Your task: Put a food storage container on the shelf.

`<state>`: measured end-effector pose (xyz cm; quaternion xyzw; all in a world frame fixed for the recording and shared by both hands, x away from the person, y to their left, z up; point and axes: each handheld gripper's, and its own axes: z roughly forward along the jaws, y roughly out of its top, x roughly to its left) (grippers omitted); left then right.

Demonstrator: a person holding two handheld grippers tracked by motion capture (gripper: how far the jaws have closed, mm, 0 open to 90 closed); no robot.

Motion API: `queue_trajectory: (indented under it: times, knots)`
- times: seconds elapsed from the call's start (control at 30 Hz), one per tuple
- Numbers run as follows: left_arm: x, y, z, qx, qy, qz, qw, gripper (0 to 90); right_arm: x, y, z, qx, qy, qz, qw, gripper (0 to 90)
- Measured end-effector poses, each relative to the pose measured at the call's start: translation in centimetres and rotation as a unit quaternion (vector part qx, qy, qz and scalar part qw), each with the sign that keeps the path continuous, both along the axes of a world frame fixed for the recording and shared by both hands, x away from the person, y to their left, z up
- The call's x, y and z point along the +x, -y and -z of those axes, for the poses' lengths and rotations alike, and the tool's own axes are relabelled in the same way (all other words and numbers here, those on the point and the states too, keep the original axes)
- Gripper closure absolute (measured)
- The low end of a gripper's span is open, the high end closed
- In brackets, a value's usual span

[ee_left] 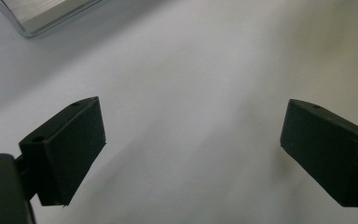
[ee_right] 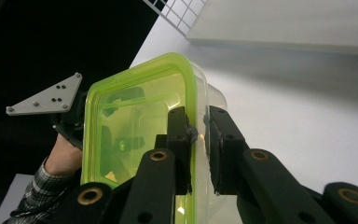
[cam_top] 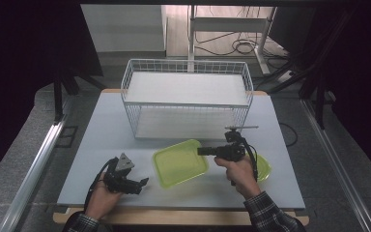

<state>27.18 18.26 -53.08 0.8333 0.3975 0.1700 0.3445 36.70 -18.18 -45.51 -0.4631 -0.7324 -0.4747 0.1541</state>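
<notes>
The right gripper [ee_right: 198, 135] pinches the green box [cam_top: 180, 162] by its rim; the left gripper [ee_left: 193, 154] waits open. Next it probably must lift toward the basket [cam_top: 187, 67].

A pale grey table [cam_top: 101, 145] stands on grey carpet [cam_top: 19, 159], dark curtains [cam_top: 24, 48] closing in left and right. Beyond its far edge, light falls on a white wall panel [cam_top: 123, 26], a white metal frame [cam_top: 232, 24] and cables [cam_top: 241, 46] coiled across the floor.
</notes>
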Motion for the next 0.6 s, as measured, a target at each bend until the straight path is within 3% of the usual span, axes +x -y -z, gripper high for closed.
queue_trajectory:
  times: [0.6]
  knots:
    - [0.0,0.2,0.1,0.008,-0.002,0.007,0.9999,6.7,1.1,0.9,-2.8,0.028,0.008,0.015,0.9995,79.8]
